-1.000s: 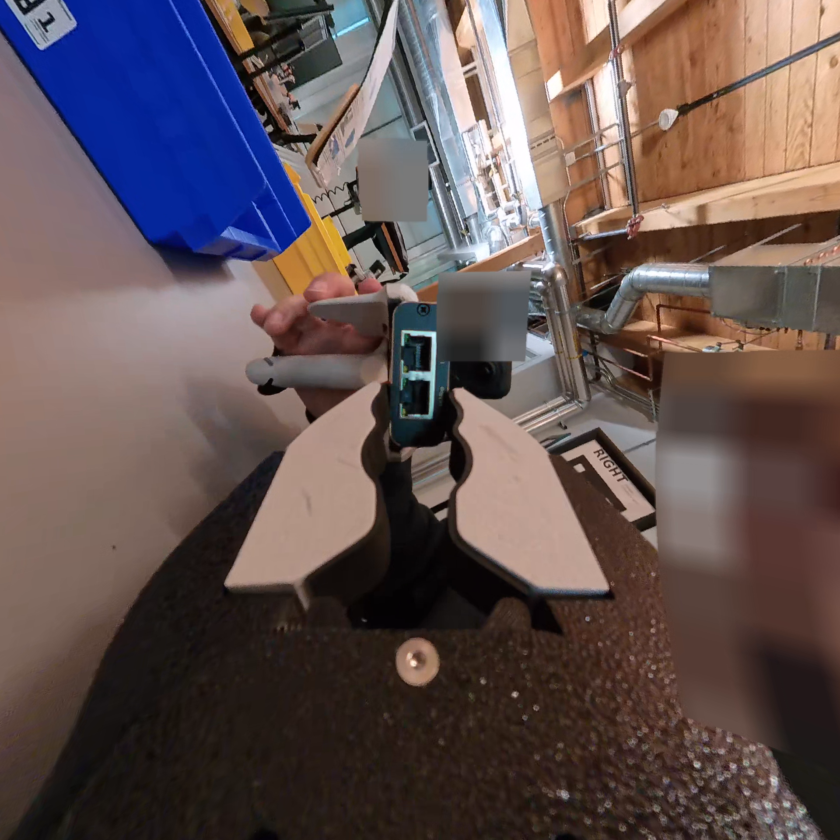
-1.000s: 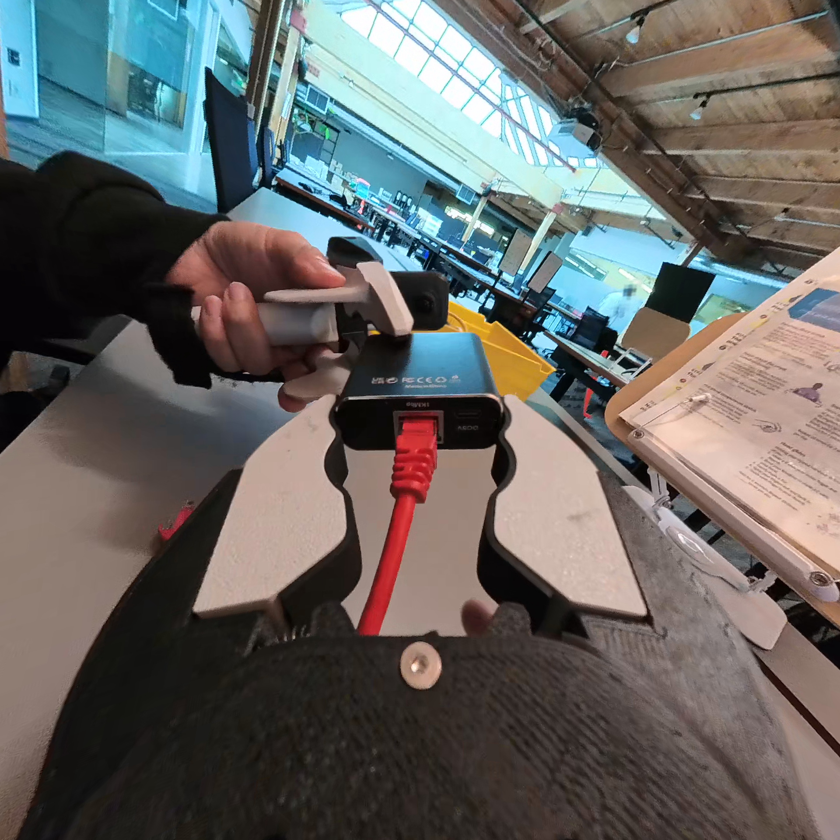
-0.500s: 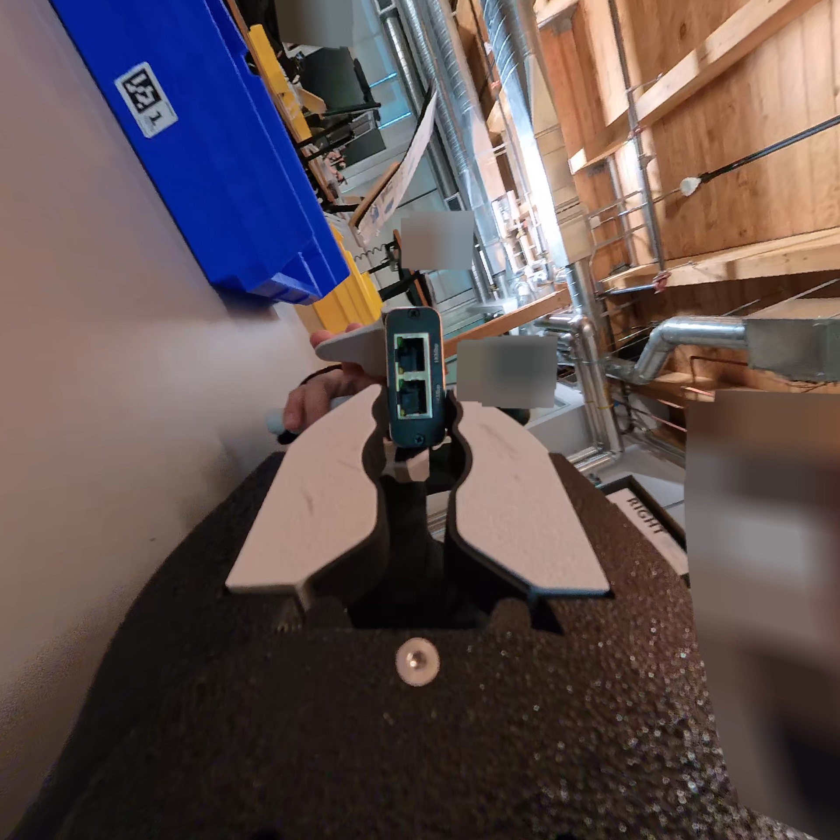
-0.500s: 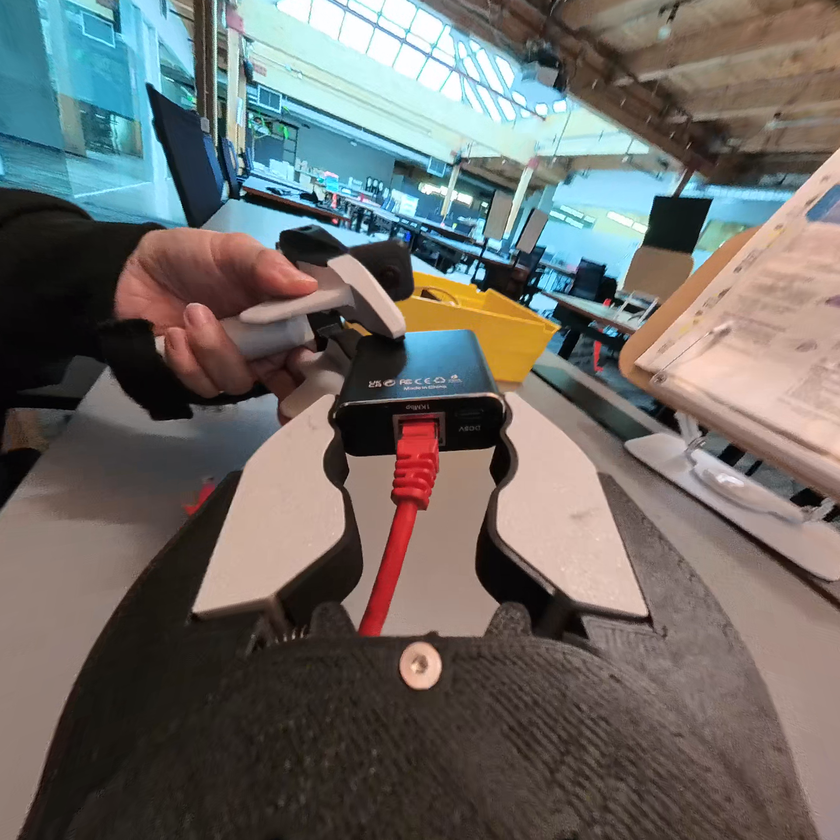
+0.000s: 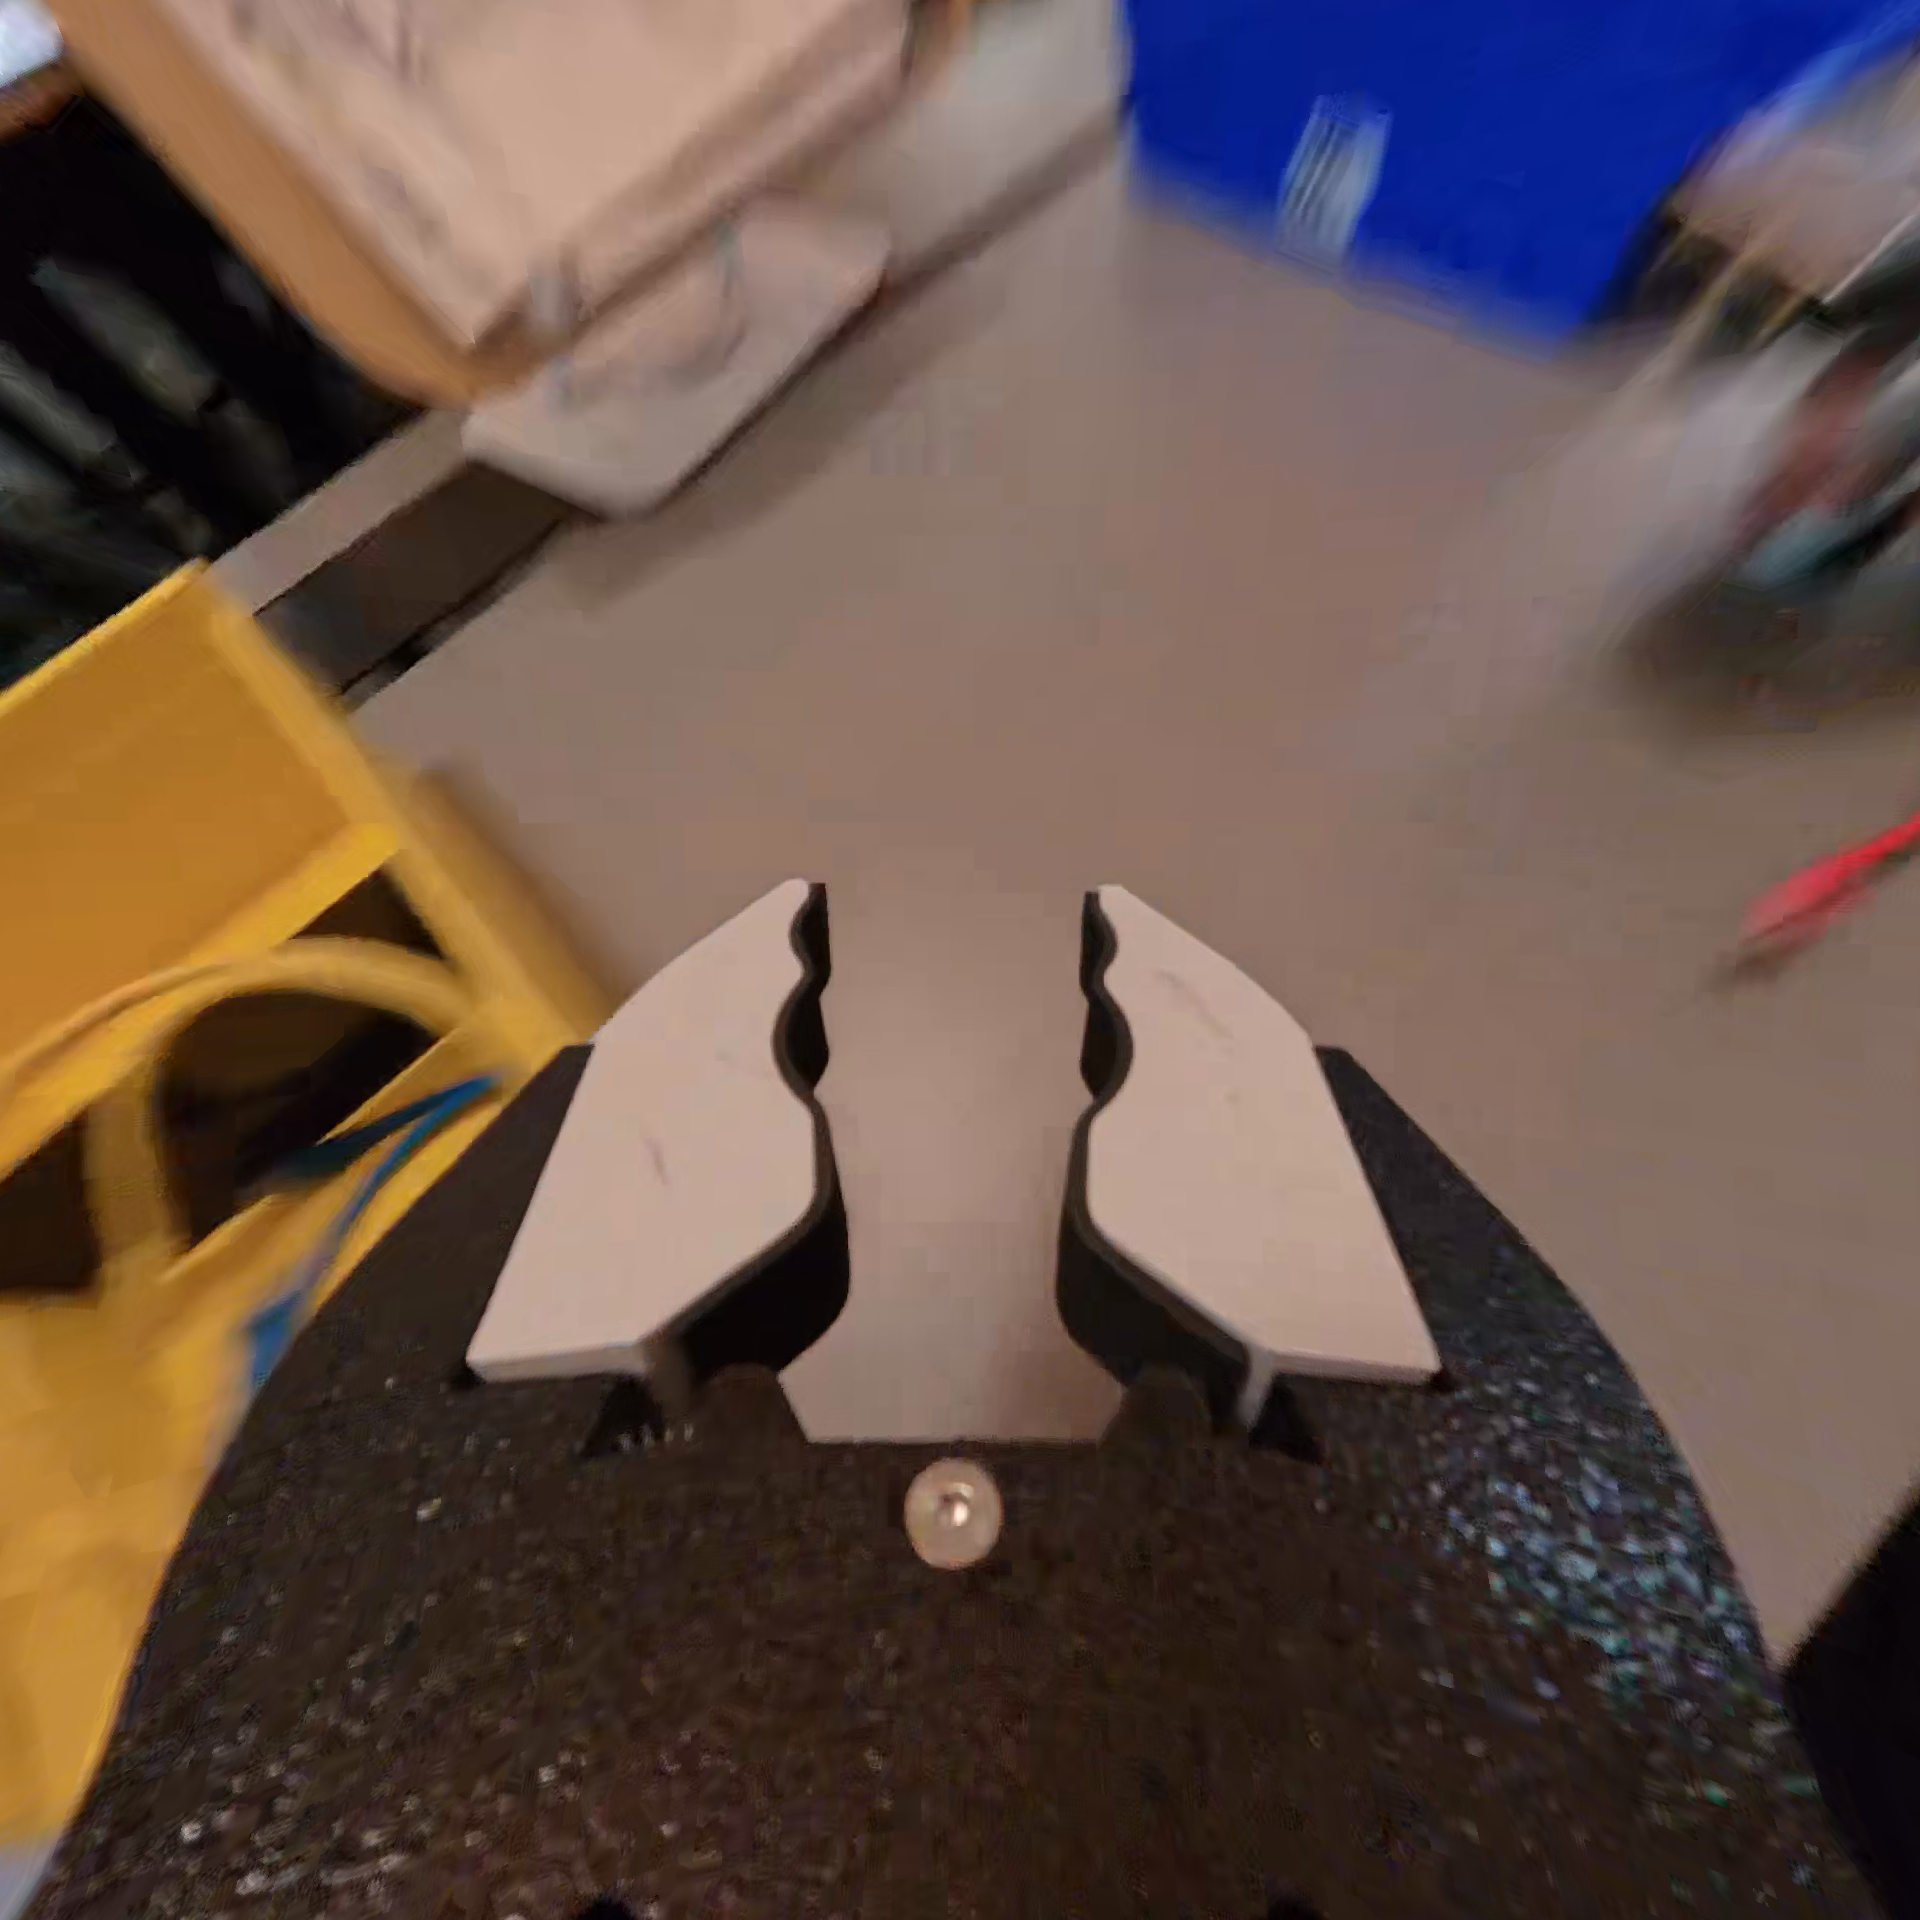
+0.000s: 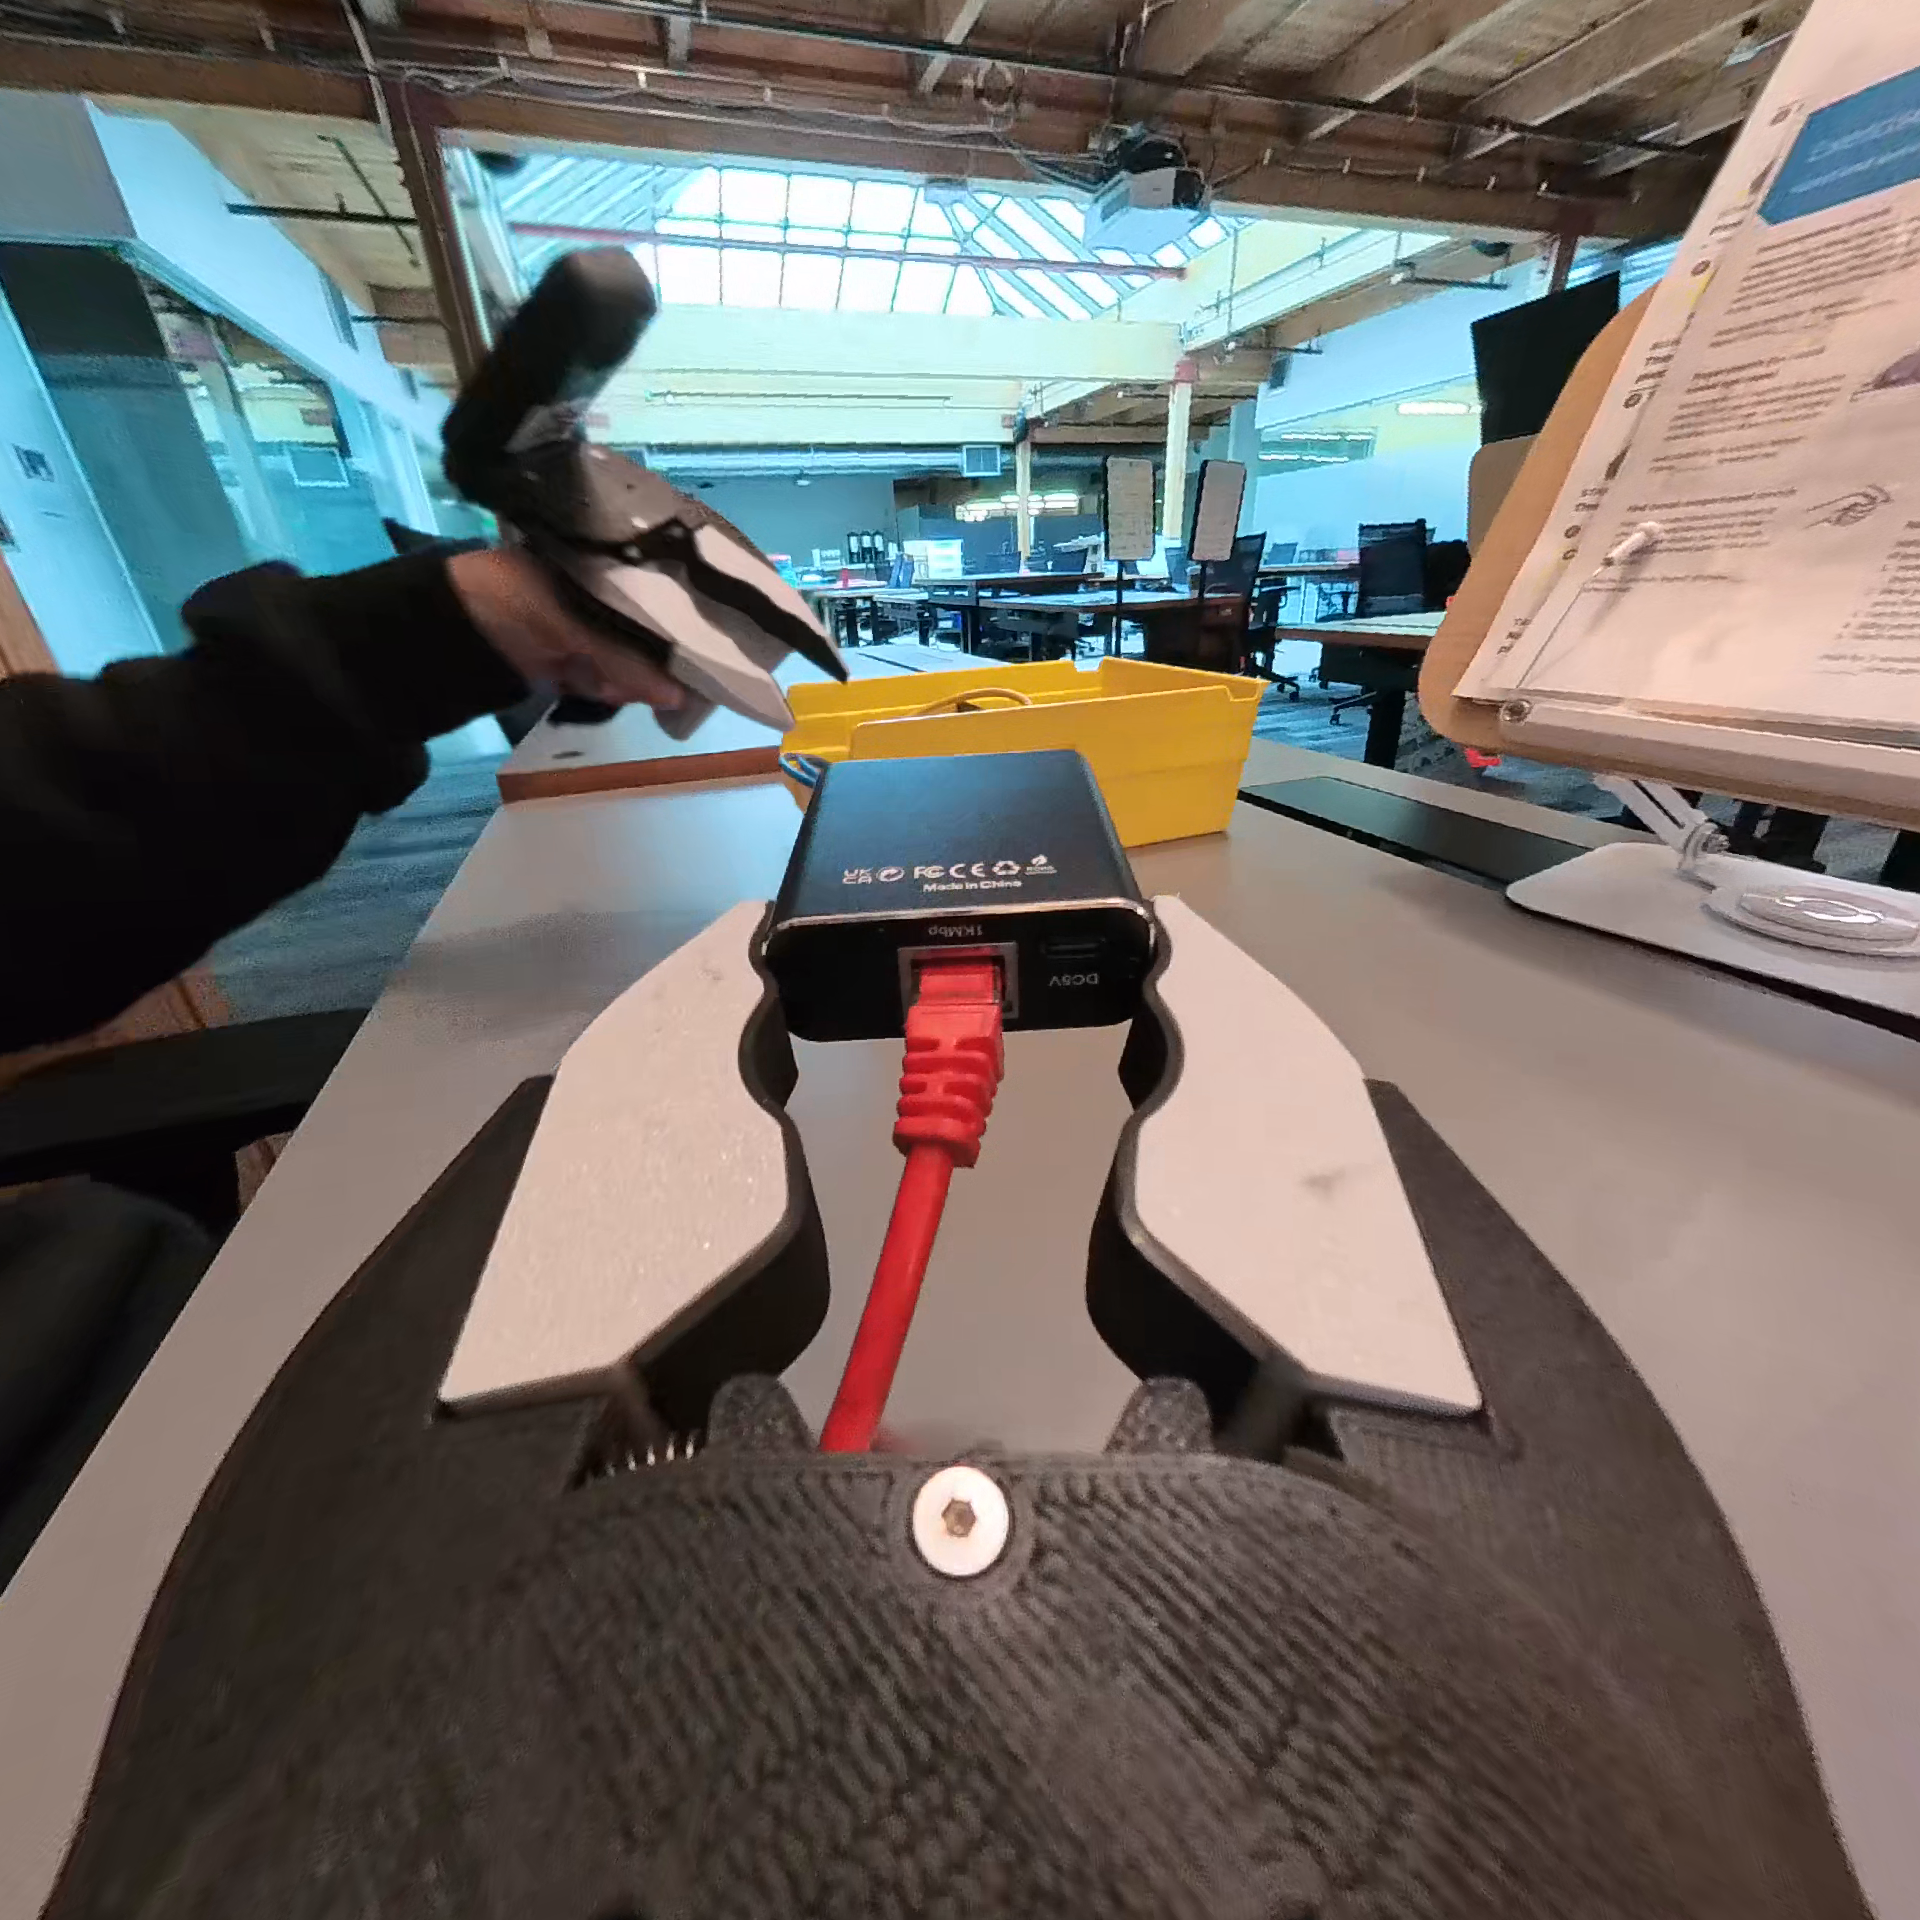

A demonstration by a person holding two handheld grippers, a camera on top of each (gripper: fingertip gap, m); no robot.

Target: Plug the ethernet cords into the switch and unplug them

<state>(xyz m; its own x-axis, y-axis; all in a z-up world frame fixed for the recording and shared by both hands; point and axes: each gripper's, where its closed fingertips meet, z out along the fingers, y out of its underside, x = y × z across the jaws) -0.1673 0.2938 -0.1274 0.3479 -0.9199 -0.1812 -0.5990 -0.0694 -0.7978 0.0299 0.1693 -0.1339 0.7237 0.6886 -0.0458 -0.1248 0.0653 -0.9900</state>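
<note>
Switch, a small black box, sits clamped between the fingers of the right gripper just above the grey worktop, with 1 red cord plugged into its near face and trailing back under the gripper. Left gripper hangs free with its fingers parted and nothing between them, tilted toward the yellow bin at the worktop's far edge, where yellow and blue cords lie. The step in hand looks like fetching another cord; next comes a pinch on a plug there.
</note>
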